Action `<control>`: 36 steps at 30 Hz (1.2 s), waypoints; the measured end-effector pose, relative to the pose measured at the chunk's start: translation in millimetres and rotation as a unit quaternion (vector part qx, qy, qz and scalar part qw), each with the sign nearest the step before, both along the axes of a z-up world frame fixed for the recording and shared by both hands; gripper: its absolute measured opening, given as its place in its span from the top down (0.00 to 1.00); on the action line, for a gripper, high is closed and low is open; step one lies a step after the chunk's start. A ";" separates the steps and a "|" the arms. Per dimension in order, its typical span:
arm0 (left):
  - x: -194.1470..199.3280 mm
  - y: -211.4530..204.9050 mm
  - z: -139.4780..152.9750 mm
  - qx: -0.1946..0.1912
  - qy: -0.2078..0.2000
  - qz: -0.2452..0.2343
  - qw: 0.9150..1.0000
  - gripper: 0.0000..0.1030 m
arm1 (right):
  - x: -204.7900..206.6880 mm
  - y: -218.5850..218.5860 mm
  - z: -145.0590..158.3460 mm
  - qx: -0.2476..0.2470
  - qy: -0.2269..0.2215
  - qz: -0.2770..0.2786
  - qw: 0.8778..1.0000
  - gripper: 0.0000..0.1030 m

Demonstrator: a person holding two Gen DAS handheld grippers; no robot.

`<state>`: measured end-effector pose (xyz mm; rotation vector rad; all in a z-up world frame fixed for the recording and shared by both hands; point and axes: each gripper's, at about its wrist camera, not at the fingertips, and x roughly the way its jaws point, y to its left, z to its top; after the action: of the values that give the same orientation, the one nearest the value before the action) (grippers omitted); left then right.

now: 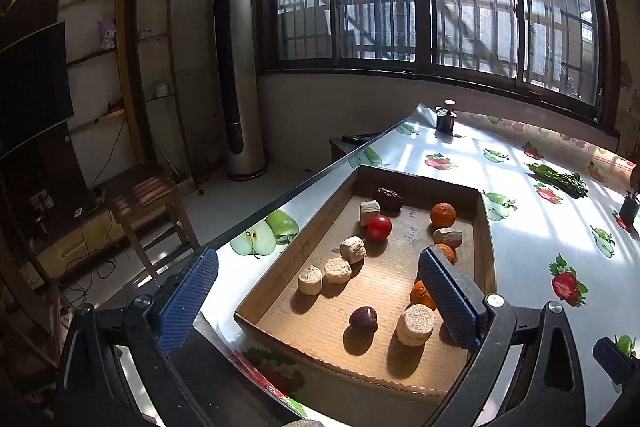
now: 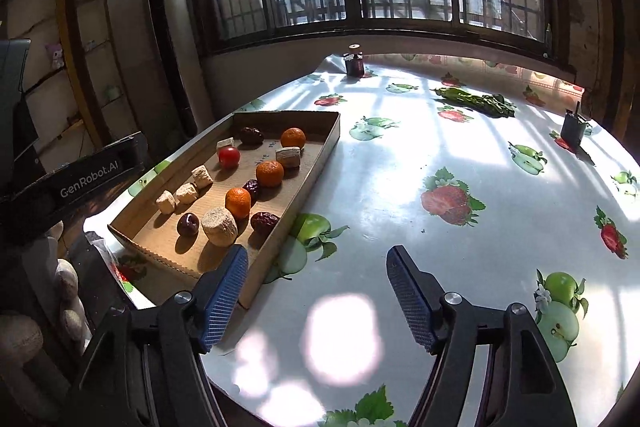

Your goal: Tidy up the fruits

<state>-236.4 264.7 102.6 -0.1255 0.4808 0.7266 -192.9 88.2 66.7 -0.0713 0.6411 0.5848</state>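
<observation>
A shallow cardboard tray [image 1: 304, 239] [image 2: 326, 155] lies on the fruit-print tablecloth. In it are a red tomato [image 1: 379, 227] [image 2: 229, 157], three oranges [image 1: 443, 215] [image 2: 270, 173], dark dates [image 1: 387, 198] [image 2: 264, 221], a dark round fruit [image 1: 363, 319] [image 2: 188, 224] and several tan cylinder pieces [image 1: 415, 323] [image 2: 219, 226]. My left gripper [image 1: 318, 255] hangs open over the tray's near end with nothing between its pads; its right finger [image 1: 448, 291] hides part of two oranges. My right gripper [image 2: 317, 251] is open and empty over bare tablecloth just right of the tray's near corner.
A dark jar [image 1: 445, 121] [image 2: 354, 63] stands at the far table edge. Leafy greens [image 1: 560, 181] [image 2: 476, 103] and a small dark container [image 2: 572, 129] lie far right. A wooden chair [image 1: 140, 195] and a tall tower unit [image 1: 236, 75] stand left of the table.
</observation>
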 end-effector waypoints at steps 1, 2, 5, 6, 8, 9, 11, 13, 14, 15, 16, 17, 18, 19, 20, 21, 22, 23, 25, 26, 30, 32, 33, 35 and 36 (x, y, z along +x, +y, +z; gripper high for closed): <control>-0.5 -3.7 -0.1 0.011 0.002 0.002 1.000 0.00 | -1.4 -0.4 0.6 0.000 -0.002 -0.001 1.000 0.23; -1.4 -6.9 0.5 0.021 0.002 0.003 1.000 0.00 | -2.3 -0.9 1.0 0.000 -0.003 -0.001 1.000 0.23; -2.9 -10.9 2.0 0.028 -0.002 -0.004 1.000 0.00 | -3.1 -2.6 1.8 0.002 -0.002 -0.001 1.000 0.21; -3.7 -10.5 2.6 0.024 -0.004 -0.007 1.000 0.00 | -3.3 -2.5 1.7 0.001 -0.002 -0.002 1.000 0.21; -4.3 -8.1 3.2 0.017 -0.006 -0.010 1.000 0.00 | -3.7 -2.7 1.4 0.000 -0.002 -0.002 1.000 0.21; -4.7 -6.8 3.4 0.014 -0.007 -0.010 1.000 0.00 | -3.7 -2.6 1.2 -0.001 -0.002 -0.002 1.000 0.21; -5.6 -3.8 3.1 0.006 -0.010 -0.009 1.000 0.00 | -4.0 -2.2 1.0 -0.001 -0.001 -0.002 1.000 0.21; -6.5 -1.5 2.3 -0.002 -0.013 -0.011 1.000 0.00 | -3.5 -1.3 0.7 -0.002 -0.001 -0.002 1.000 0.21; -6.6 -0.4 1.9 -0.007 -0.015 -0.014 1.000 0.00 | -3.3 -0.7 0.1 -0.002 0.000 -0.002 1.000 0.21; -6.7 0.9 1.0 -0.013 -0.017 -0.017 1.000 0.00 | -3.0 0.0 -0.5 -0.003 0.001 -0.001 1.000 0.21; -7.0 1.8 0.1 -0.018 -0.021 -0.019 0.999 0.00 | -2.9 0.9 -1.1 -0.004 0.001 -0.001 1.000 0.21; -7.0 2.3 -0.4 -0.022 -0.023 -0.021 0.999 0.00 | -2.7 2.3 -1.7 -0.006 0.001 0.000 1.000 0.21; -6.5 2.4 -1.1 -0.024 -0.024 -0.024 0.999 0.00 | -2.6 3.4 -2.4 -0.008 0.001 0.000 1.000 0.21; -5.9 2.6 -1.7 -0.026 -0.024 -0.027 0.999 0.00 | -2.6 4.2 -3.3 -0.010 0.002 0.001 1.000 0.21; -5.0 2.5 -2.5 -0.027 -0.024 -0.029 0.999 0.00 | -2.8 5.0 -4.1 -0.012 0.002 0.002 1.000 0.21; -3.8 2.2 -3.4 -0.028 -0.021 -0.030 0.999 0.00 | -3.0 5.9 -4.8 -0.013 0.002 0.002 1.000 0.21; -2.8 2.5 -4.4 -0.028 -0.020 -0.030 0.999 0.00 | -2.8 6.7 -5.4 -0.014 0.002 0.002 1.000 0.21; -1.9 2.9 -5.4 -0.030 -0.018 -0.031 0.999 0.00 | -2.4 7.8 -6.0 -0.016 0.003 0.003 1.000 0.21; 0.0 4.2 -7.7 -0.036 -0.015 -0.034 0.999 0.00 | -1.2 8.8 -7.3 -0.018 0.005 0.003 1.000 0.20; 1.2 5.0 -9.0 -0.039 -0.012 -0.035 0.999 0.00 | -1.1 9.4 -8.1 -0.018 0.006 0.003 1.000 0.20; 4.8 10.3 -14.1 -0.050 -0.004 -0.036 0.998 0.00 | 0.2 12.6 -11.6 -0.023 0.009 0.005 1.000 0.20; 6.7 13.7 -17.0 -0.060 -0.001 -0.037 0.998 0.00 | -0.6 14.6 -13.0 -0.027 0.008 0.006 1.000 0.19; 7.7 15.5 -18.5 -0.063 0.002 -0.036 0.997 0.00 | -0.8 15.5 -13.8 -0.029 0.008 0.007 1.000 0.19; 8.7 18.7 -20.5 -0.069 0.006 -0.038 0.997 0.00 | -0.8 17.8 -15.5 -0.032 0.007 0.009 0.999 0.19; 8.5 20.1 -20.7 -0.071 0.004 -0.038 0.997 0.00 | -0.7 19.2 -16.3 -0.034 0.008 0.010 0.999 0.19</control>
<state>-227.8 284.8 81.9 -0.2354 0.5421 0.6185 -193.6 107.4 50.4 -0.1374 0.6762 0.5832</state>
